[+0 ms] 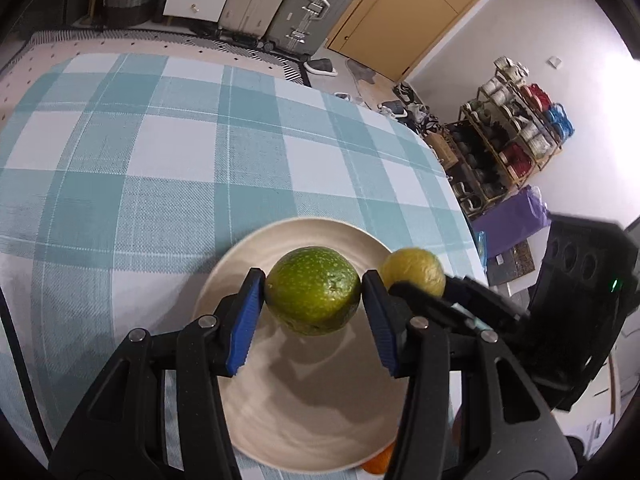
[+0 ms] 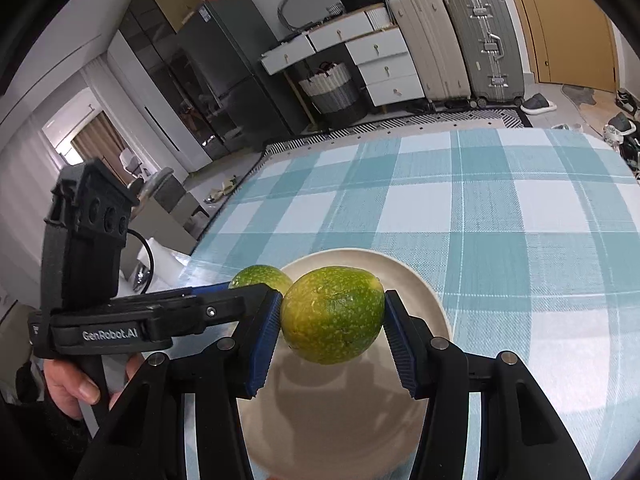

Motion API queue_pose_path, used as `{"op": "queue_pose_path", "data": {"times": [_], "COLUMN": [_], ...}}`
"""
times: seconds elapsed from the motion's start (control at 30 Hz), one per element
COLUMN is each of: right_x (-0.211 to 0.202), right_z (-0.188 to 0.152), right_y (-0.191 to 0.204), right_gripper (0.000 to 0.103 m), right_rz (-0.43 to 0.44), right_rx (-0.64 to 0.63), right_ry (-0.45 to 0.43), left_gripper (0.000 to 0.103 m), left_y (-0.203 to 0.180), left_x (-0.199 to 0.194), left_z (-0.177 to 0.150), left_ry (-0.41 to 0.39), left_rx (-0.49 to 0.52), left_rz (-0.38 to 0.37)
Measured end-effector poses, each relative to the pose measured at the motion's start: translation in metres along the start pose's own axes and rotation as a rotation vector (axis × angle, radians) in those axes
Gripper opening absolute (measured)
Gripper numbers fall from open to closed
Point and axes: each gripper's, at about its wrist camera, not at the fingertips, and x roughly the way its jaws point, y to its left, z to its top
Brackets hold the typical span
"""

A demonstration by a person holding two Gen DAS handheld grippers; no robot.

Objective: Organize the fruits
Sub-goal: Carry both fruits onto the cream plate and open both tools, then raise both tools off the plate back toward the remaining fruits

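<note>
My left fingers grip a green fruit by its sides, blue pads pressed against it, holding it above a cream plate. The fruit is nearly round, a little wider than tall, its long axis running from pad to pad; a small dimple on its skin faces the camera. My right fingers grip a second fruit, yellower and speckled, likewise over the plate. It is an oval lying crosswise between the pads, with a small nub at its upper right end.

The two fruits hang close together. In the right view the first fruit shows just behind my left fingers, which cross in front of it and sit right beside my right pad. In the left view the yellower fruit peeks out past my right-hand tool. A bit of orange fruit shows beside the plate's near rim. The plate rests on the checked cloth of the bench. Suitcases and drawers stand well behind.
</note>
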Motion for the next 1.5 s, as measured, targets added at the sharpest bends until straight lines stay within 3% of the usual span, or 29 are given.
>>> {"op": "queue_pose_path", "data": {"times": [0.07, 0.27, 0.37, 0.43, 0.47, 0.5, 0.53, 0.73, 0.87, 1.0, 1.27, 1.5], "right_x": [0.010, 0.031, 0.034, 0.030, 0.027, 0.023, 0.016, -0.014, -0.037, -0.057, -0.081, -0.103], "right_z": [0.000, -0.003, -0.005, -0.006, -0.005, -0.006, -0.005, -0.005, -0.010, -0.017, -0.038, -0.057], "right_y": [-0.004, -0.006, -0.002, 0.001, 0.000, 0.000, -0.001, -0.002, 0.003, 0.013, 0.027, 0.040], "right_gripper": [0.052, 0.052, 0.053, 0.065, 0.080, 0.083, 0.083, 0.087, 0.098, 0.101, 0.103, 0.103], "right_rz": [-0.010, -0.033, -0.095, -0.130, -0.130, -0.113, -0.094, -0.076, -0.076, -0.088, -0.135, -0.136], "right_rx": [0.007, 0.005, -0.031, -0.060, -0.057, -0.052, -0.046, -0.012, -0.018, -0.047, -0.096, -0.120], "right_ry": [0.006, 0.030, 0.036, 0.011, 0.004, -0.013, -0.040, -0.103, -0.161, -0.213, -0.232, -0.248], "left_gripper": [0.032, 0.032, 0.033, 0.036, 0.038, 0.041, 0.047, 0.057, 0.060, 0.070, 0.081, 0.084], "left_y": [0.004, 0.002, 0.003, -0.001, -0.003, -0.005, -0.007, -0.015, -0.023, -0.033, -0.059, -0.075], "left_x": [0.006, 0.020, 0.018, 0.011, 0.006, 0.002, -0.003, -0.033, -0.054, -0.076, -0.108, -0.126], "left_z": [0.004, 0.006, 0.005, 0.004, 0.003, 0.002, 0.000, -0.012, -0.023, -0.038, -0.073, -0.101], "left_ry": [0.015, 0.024, 0.026, 0.012, -0.001, -0.011, -0.020, -0.070, -0.102, -0.155, -0.238, -0.288], "left_rx": [-0.012, -0.005, -0.027, -0.015, -0.007, 0.001, 0.004, 0.029, 0.056, 0.095, 0.176, 0.199], "left_rz": [-0.028, -0.030, -0.035, -0.024, -0.013, -0.002, 0.007, 0.049, 0.089, 0.155, 0.283, 0.335]}}
